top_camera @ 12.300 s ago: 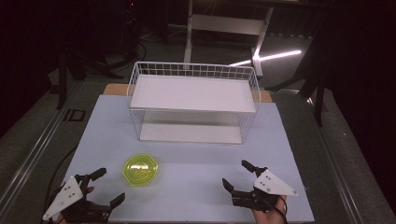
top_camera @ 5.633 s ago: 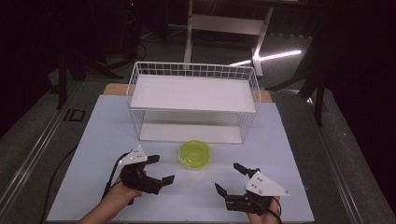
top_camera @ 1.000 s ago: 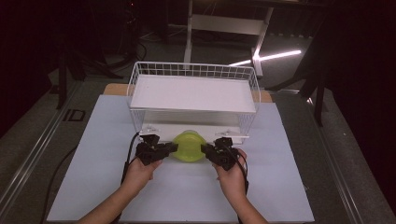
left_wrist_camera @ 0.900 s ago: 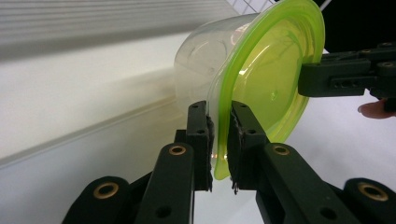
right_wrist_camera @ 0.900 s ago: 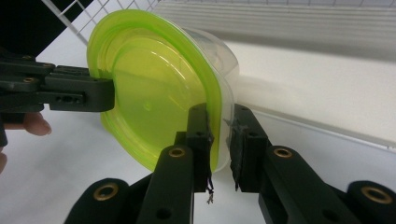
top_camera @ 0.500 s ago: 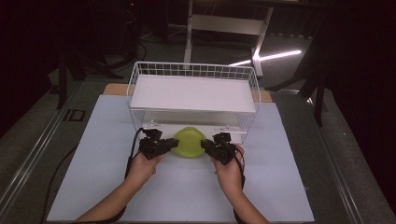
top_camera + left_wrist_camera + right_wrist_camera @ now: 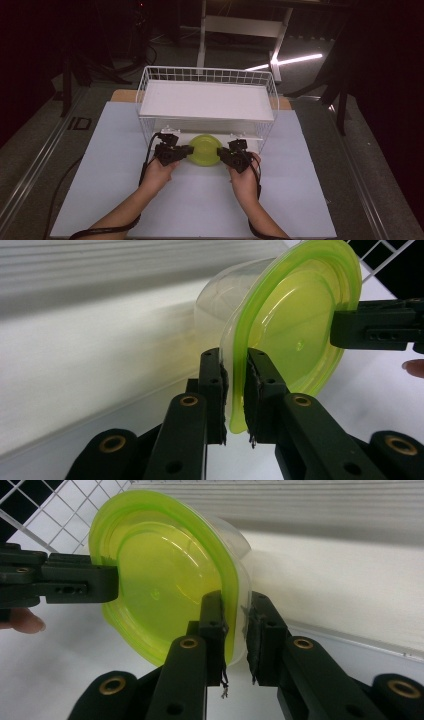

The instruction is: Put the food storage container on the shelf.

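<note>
You pinch the green-lidded container (image 7: 204, 149) at opposite rims, left gripper (image 7: 234, 390) and right gripper (image 7: 235, 630) both clamped on it, apparently to slide it level under the wire rack (image 7: 207, 75).

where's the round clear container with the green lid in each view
High view: the round clear container with the green lid sits centre, at the white wire rack's front edge.
Left gripper view: upper right, rim between the jaws.
Right gripper view: left of centre.
Shared landmark: the rack's wire grid.
</note>
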The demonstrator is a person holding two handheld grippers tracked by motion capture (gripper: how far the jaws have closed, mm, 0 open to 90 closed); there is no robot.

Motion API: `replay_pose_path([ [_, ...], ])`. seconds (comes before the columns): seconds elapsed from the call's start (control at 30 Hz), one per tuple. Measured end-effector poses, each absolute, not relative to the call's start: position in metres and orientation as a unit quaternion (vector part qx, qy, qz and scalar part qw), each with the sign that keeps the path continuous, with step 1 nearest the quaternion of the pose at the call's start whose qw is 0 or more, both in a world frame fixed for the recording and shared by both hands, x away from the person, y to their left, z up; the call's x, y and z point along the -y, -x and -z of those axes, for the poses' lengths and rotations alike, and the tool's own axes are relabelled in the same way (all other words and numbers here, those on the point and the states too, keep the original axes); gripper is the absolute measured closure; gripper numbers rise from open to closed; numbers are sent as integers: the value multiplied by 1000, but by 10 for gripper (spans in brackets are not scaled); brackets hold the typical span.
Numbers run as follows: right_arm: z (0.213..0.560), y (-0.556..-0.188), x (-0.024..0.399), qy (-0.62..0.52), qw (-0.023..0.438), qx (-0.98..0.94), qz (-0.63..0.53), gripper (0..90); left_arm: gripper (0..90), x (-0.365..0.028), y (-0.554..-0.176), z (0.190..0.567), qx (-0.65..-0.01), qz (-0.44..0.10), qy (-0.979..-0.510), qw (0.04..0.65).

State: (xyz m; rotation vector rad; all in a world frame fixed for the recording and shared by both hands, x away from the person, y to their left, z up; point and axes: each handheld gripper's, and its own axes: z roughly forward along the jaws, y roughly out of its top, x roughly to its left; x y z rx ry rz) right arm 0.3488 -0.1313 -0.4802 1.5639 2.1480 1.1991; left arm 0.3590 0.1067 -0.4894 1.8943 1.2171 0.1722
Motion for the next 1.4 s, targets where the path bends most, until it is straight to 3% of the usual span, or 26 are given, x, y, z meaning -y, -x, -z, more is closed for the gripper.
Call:
replay_pose_path([
  [0.23, 481, -352, 130, -530, 118, -731, -414, 777, 793, -108, -363, 491, -494, -66, -749, 437],
  [0.33, 480, -353, 128, -527, 120, -730, -417, 733, 782, -108, -364, 492, -494, -75, -746, 440],
  [0.83, 482, -369, 127, -514, 177, -733, -409, 610, 651, -102, -368, 494, -486, -120, -737, 455],
  [1.23, 480, -379, 125, -519, 188, -724, -414, 561, 589, -103, -376, 493, -488, -144, -718, 475],
  [1.4, 474, -372, 125, -509, 208, -723, -418, 567, 510, -111, -370, 490, -497, -155, -708, 478],
])
